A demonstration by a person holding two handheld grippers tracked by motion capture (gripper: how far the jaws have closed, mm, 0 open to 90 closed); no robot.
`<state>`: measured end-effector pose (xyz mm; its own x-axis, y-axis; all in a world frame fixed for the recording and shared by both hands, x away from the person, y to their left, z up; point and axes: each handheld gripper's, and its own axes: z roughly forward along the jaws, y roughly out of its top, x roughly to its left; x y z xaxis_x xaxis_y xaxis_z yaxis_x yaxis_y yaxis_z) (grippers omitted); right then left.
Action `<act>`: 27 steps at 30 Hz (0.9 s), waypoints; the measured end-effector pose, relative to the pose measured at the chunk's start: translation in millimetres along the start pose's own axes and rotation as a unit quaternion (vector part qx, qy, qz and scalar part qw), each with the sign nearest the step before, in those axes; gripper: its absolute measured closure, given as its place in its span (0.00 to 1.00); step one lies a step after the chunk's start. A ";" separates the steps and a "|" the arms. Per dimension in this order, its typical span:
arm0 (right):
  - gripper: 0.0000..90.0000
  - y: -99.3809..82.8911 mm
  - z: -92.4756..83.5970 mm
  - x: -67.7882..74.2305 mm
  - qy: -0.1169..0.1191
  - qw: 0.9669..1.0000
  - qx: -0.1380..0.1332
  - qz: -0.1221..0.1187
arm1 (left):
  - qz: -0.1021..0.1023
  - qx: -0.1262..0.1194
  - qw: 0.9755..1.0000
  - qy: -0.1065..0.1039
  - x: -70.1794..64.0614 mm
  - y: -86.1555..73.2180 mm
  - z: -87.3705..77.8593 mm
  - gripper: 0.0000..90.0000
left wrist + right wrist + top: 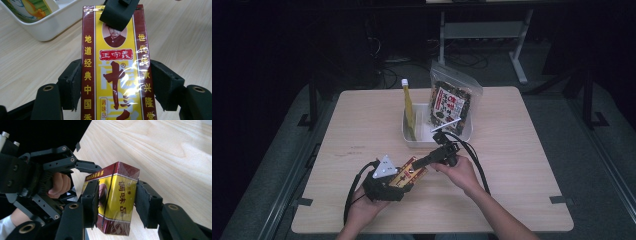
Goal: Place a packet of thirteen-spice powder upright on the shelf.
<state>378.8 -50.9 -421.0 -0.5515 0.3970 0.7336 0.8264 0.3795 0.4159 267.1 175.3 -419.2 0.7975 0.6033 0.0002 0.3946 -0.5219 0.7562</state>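
- Red and yellow seasoning box [116,72] held over the wooden table [522,165], just on the person's side of the white bin [412,134], clamped by both grippers at once
- Left gripper [115,83] closed on the box's two long red side bands, pads touching the wrapper on either side
- Right gripper [116,203] gripping the box's far end, one pad on the printed face and one on the back; in the left gripper view one of its black jaws covering the top of the portrait
- Box face: portrait of a man, red label reading 王守義 with an ® beside it, large red 十 below, small box reading 调味品
- Left band of the box reading 地道经典中国香; right band partly glared, 世代 and 兴隆 legible
- End panel in the right gripper view reading 调味品
- Inside the white bin: yellow sachet [409,107] upright at the left, clear bag of dark snacks [452,102] with a red and white label at the right, print too small to read
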 end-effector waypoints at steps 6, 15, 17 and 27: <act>0.69 1.4 -1.3 2.3 0.022 1.000 -0.001 0.020 | 0.000 -0.004 1.000 0.002 1.9 -1.2 -0.3 0.36; 0.74 5.1 -6.0 14.1 0.000 1.000 0.000 0.031 | 0.014 -0.006 1.000 0.013 0.4 0.0 0.4 0.35; 0.75 6.6 -7.0 18.0 -0.008 1.000 0.000 0.028 | 0.012 -0.007 1.000 0.010 0.6 0.3 0.4 0.34; 0.76 11.5 -26.4 34.4 -0.078 0.997 -0.016 0.007 | -0.006 -0.017 1.000 0.013 5.7 -0.1 -6.3 0.28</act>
<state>372.3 -55.0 -376.8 -0.5490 0.5286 0.6475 0.8358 0.3471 0.4253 268.8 182.6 -415.2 0.7806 0.6250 0.0081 0.3876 -0.4942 0.7781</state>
